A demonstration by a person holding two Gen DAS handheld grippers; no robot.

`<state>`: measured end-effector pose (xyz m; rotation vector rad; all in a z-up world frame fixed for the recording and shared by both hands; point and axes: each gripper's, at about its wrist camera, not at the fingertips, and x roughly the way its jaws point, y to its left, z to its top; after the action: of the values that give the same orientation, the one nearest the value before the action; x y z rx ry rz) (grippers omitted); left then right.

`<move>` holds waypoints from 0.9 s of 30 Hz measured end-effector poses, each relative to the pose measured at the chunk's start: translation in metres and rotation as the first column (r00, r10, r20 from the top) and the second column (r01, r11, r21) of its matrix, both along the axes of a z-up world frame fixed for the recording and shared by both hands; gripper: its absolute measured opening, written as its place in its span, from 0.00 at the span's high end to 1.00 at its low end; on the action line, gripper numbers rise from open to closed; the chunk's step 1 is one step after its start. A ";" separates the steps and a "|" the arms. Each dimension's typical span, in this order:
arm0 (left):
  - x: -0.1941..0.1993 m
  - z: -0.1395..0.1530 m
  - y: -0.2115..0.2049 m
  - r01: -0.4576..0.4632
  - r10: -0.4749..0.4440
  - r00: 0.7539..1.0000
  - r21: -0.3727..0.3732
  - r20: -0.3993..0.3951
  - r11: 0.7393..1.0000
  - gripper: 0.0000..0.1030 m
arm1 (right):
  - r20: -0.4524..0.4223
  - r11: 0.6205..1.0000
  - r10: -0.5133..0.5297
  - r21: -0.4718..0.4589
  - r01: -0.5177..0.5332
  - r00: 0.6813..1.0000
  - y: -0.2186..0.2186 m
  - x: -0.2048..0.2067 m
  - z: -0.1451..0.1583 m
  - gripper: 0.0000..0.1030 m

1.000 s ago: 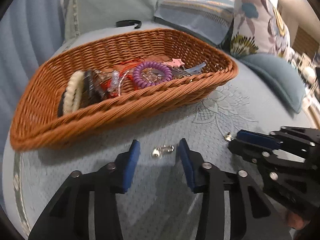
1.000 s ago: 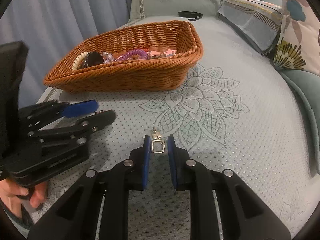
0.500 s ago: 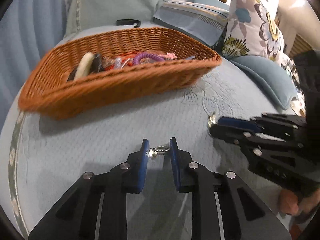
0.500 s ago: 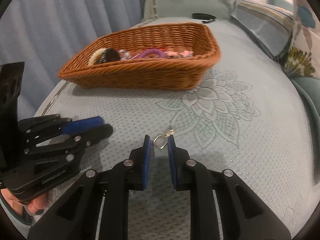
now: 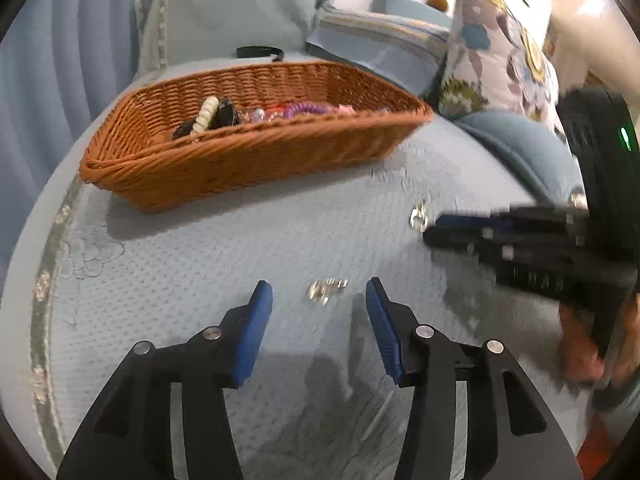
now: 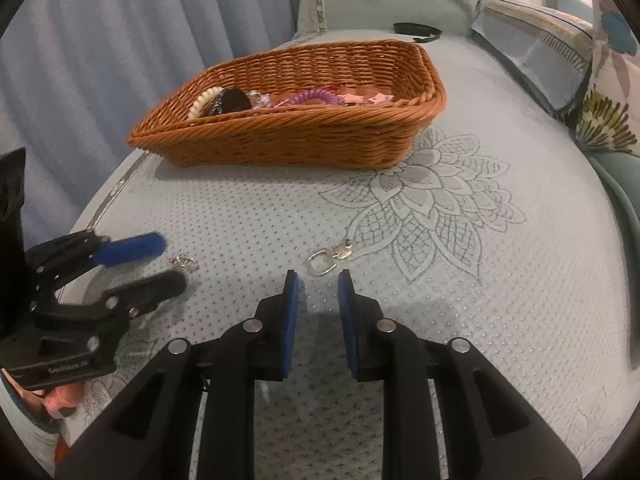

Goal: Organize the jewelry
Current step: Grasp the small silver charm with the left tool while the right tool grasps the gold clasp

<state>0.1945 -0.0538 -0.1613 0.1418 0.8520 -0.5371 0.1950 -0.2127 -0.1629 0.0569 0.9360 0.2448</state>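
A small silver jewelry piece (image 5: pixel 325 289) lies on the light blue bedspread between the fingertips of my open left gripper (image 5: pixel 319 300), untouched. It also shows in the right wrist view (image 6: pixel 183 261). A second silver piece with a square pendant (image 6: pixel 326 258) lies just beyond my open right gripper (image 6: pixel 318 286); it shows in the left wrist view (image 5: pixel 418 216). A wicker basket (image 5: pixel 256 160) (image 6: pixel 296 144) stands farther back and holds a purple coil band (image 6: pixel 312 95), a cream bracelet (image 5: pixel 206 114) and other trinkets.
Pillows (image 5: pixel 496 52) and a blue cushion (image 5: pixel 524 148) lie to the right. A black band (image 6: pixel 416 30) lies behind the basket. Blue curtains (image 6: pixel 120 40) hang on the left, past the bed's edge. An embroidered flower (image 6: pixel 432 200) marks the bedspread.
Both grippers were shut on their silver pieces half a second ago. Now both have opened and the two pieces lie on the bedspread.
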 end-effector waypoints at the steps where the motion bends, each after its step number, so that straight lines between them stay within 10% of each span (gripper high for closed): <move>1: 0.000 -0.001 0.001 0.010 -0.010 1.000 0.011 -0.003 1.000 0.54 | -0.003 1.000 -0.009 0.004 0.009 1.000 -0.001 0.001 0.000 0.82; 13: 0.002 -0.003 -0.001 0.033 -0.033 0.999 0.029 -0.002 0.999 0.58 | -0.003 0.999 0.002 0.032 -0.001 1.000 0.008 0.029 0.000 0.54; 27: -0.001 -0.004 -0.003 0.067 -0.067 0.998 0.023 -0.004 0.997 0.57 | -0.018 0.984 0.158 -0.081 -0.159 0.987 0.018 -0.008 0.005 0.71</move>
<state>0.1933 -0.0564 -0.1648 0.1914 0.8590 -0.5901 0.1869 -0.1943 -0.1578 -0.0924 0.9621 0.3534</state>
